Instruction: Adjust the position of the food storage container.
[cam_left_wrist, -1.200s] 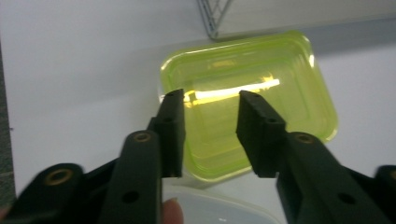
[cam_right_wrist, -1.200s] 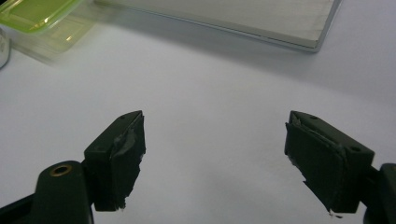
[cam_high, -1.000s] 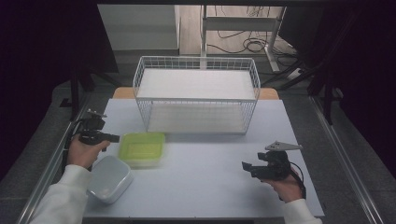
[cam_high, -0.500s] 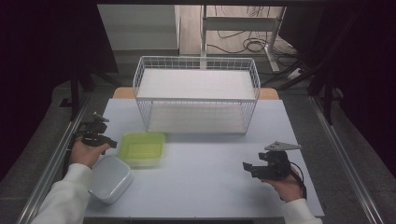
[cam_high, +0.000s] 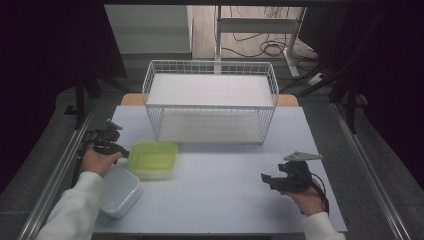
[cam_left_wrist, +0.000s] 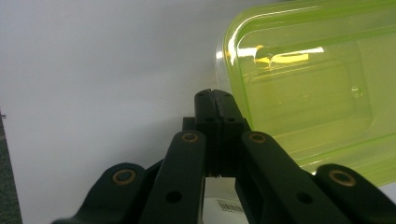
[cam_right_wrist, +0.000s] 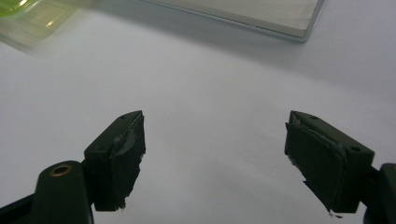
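A translucent lime-green container (cam_high: 152, 159) (cam_left_wrist: 317, 93) lies open side up on the white table (cam_high: 225, 210), left of centre. My left gripper (cam_high: 122, 150) (cam_left_wrist: 214, 95) is shut, and its tips sit right against the container's left rim with nothing visibly between them. A white container (cam_high: 120, 190) rests just nearer, beside the left sleeve. My right gripper (cam_high: 265, 178) (cam_right_wrist: 224, 158) hovers open over bare table at the front right, with nothing between its pads. In the right gripper view a corner of the green container (cam_right_wrist: 28, 18) is blurred at the top left.
A large white wire basket (cam_high: 210, 100) stands at the back centre of the table, and its base edge (cam_right_wrist: 261, 14) appears ahead of the right gripper. Metal rails run along both table sides. Bare tabletop lies between the two grippers.
My left gripper has shifted only slightly beside the green container. The right gripper has held its place.
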